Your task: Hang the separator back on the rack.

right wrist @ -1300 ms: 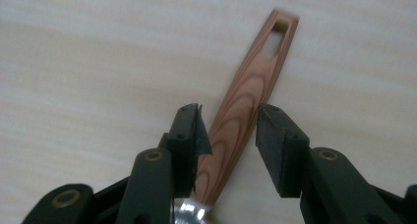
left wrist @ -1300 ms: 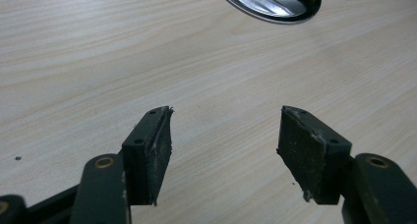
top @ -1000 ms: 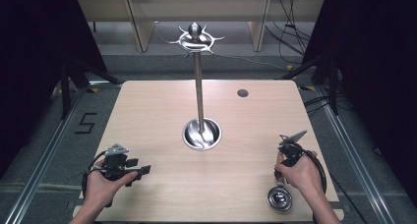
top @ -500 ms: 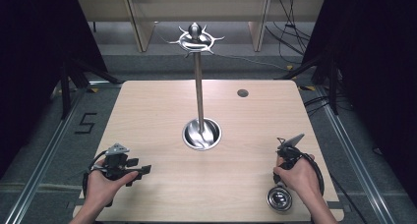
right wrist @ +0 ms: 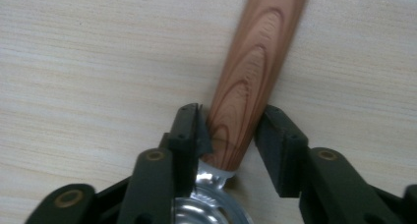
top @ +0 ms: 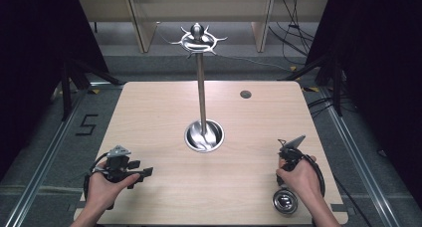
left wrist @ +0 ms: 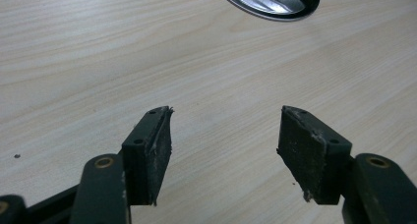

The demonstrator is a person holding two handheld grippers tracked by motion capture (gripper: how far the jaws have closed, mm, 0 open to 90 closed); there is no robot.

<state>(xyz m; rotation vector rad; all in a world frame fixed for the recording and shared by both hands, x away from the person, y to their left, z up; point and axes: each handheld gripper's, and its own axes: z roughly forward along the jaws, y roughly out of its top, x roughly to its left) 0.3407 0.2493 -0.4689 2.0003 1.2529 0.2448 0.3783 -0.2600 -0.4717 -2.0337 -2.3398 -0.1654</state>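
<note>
Wood table [top: 164, 112], tall steel stand [top: 201, 92] upright at ctr, round base [top: 204, 136], hooked crown [top: 198, 38] on top.

L hand [top: 102, 189] enters from bottom-left, palm wrapped over L gripper [left wrist: 223, 135] near the front-left edge, jaws pointing right toward table ctr. L gripper view: jaws spread wide, nothing between, bare wood under them, base rim at top of view.

R hand [top: 298, 179] enters from bottom-right, fingers curled round R gripper [right wrist: 231, 130], which points away from the person. R gripper view: jaws clenched on wooden handle [right wrist: 253, 71] of a strainer-type tool, near the end where it meets the metal bowl [top: 284, 201]. High view: bowl sits at the front-right corner, just beside the R hand; can't tell if it's lifted or resting.
</note>
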